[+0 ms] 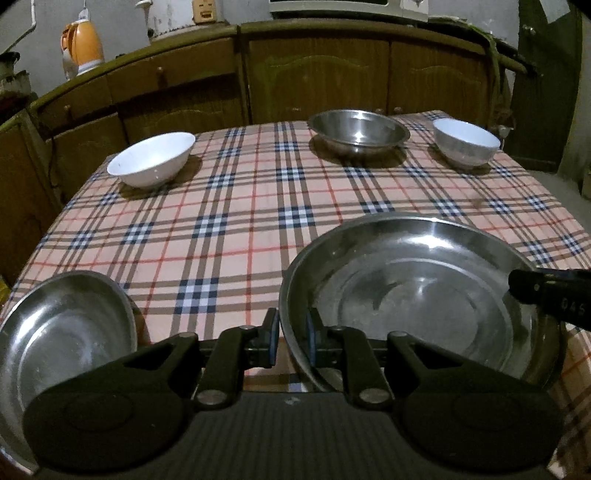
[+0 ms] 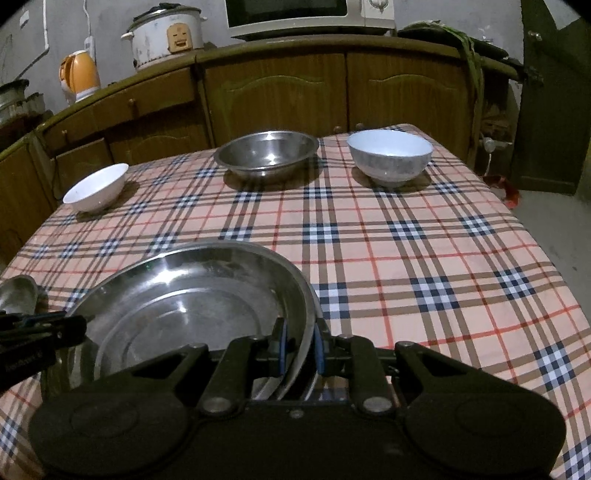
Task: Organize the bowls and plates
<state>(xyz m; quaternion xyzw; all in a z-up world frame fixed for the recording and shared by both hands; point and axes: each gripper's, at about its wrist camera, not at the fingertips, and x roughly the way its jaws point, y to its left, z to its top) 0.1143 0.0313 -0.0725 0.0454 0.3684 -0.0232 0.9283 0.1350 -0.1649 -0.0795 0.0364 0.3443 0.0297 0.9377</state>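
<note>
A large steel plate sits at the near edge of the plaid table. My left gripper straddles its left rim, jaws slightly apart around the rim. My right gripper straddles its right rim the same way. A smaller steel plate lies at the near left. At the far side stand a white bowl, a steel bowl and a second white bowl.
The plaid tablecloth covers the table. Wooden cabinets run behind it, with an orange kettle, a rice cooker and a microwave on top.
</note>
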